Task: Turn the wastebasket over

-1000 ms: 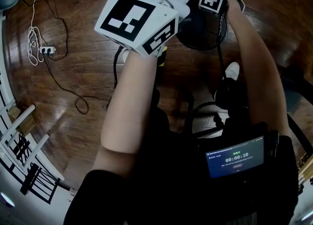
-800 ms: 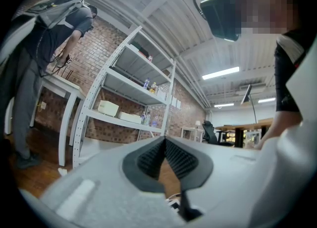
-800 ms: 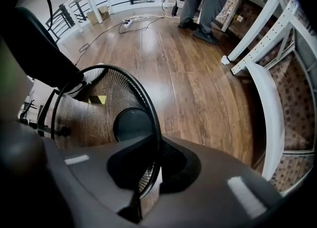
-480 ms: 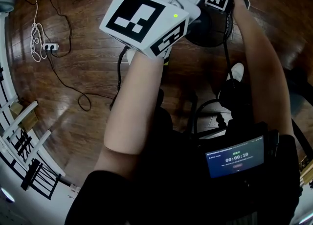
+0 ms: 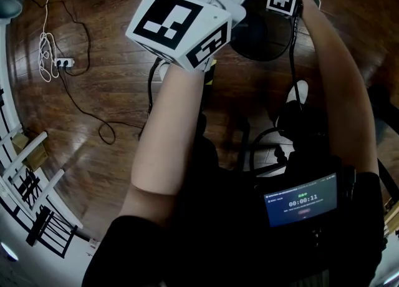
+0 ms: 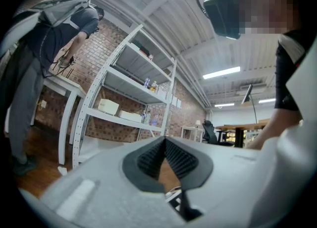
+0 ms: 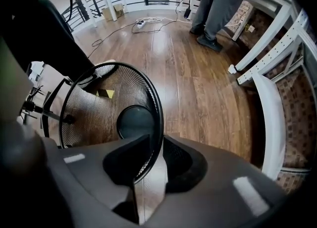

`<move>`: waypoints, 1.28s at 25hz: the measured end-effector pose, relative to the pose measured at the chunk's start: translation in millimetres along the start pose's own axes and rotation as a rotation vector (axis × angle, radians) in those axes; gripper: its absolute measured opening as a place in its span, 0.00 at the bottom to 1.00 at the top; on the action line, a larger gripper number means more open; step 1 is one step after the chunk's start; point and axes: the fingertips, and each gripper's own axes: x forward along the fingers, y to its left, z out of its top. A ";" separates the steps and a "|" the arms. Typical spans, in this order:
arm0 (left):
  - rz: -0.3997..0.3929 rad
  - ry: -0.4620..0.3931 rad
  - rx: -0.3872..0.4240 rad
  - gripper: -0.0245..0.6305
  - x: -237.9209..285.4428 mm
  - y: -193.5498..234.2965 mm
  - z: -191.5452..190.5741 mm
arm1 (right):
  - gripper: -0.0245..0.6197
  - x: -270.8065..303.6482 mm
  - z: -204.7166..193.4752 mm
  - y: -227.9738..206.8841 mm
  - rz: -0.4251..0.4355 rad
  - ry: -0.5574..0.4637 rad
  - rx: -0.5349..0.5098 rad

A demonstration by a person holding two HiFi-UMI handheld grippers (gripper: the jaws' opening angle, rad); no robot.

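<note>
A black wire-mesh wastebasket stands upright on the wood floor, its open mouth up. My right gripper points straight down over its near rim. In the right gripper view, the rim runs between the two pads of that gripper. Its jaws have just been opening, and a gap shows beside the rim, so the pads no longer press on it. I hold my left gripper high and level, away from the basket, pads together and empty. Its marker cube fills the upper head view.
A power strip and cables lie on the floor at left, near a white rack. My shoe and a black chair base are near the basket. Another person's legs stand by a white shelf frame.
The head view has shifted a little, so the right gripper and basket sit slightly higher in it. Both grippers keep their places relative to the basket.
</note>
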 end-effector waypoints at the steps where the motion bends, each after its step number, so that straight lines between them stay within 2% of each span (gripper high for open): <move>1: -0.001 0.001 0.000 0.04 0.3 -0.3 0.0 | 0.18 -3.5 0.9 -2.3 0.000 -0.013 0.005; 6: -0.012 -0.002 0.005 0.04 2.4 -2.0 -1.6 | 0.19 -26.7 4.0 -6.4 0.006 -0.042 0.012; 10: -0.036 0.011 0.023 0.04 8.4 -9.9 -10.6 | 0.20 -57.7 -8.4 6.0 0.047 -0.055 0.086; 13: -0.035 0.017 0.029 0.04 8.3 -12.8 -11.0 | 0.20 -95.5 11.9 10.7 0.024 -0.234 0.141; 16: -0.036 0.023 0.038 0.04 10.8 -17.0 -13.6 | 0.19 -128.3 15.4 16.0 -0.008 -0.386 0.215; 19: -0.039 0.046 0.078 0.04 10.4 -25.8 -17.5 | 0.12 -156.5 12.4 22.2 -0.039 -0.504 0.280; 22: -0.049 0.060 0.112 0.04 9.9 -36.2 -16.8 | 0.09 -187.9 11.7 29.6 -0.086 -0.579 0.322; 25: -0.057 0.047 0.120 0.04 9.3 -41.3 -6.6 | 0.06 -227.4 13.1 30.6 -0.162 -0.690 0.393; 29: -0.057 0.046 0.127 0.04 7.8 -46.0 -3.2 | 0.05 -287.0 15.3 31.9 -0.277 -0.931 0.505; 32: -0.063 0.062 0.134 0.04 6.1 -51.8 -8.8 | 0.05 -327.3 14.3 36.0 -0.413 -1.080 0.499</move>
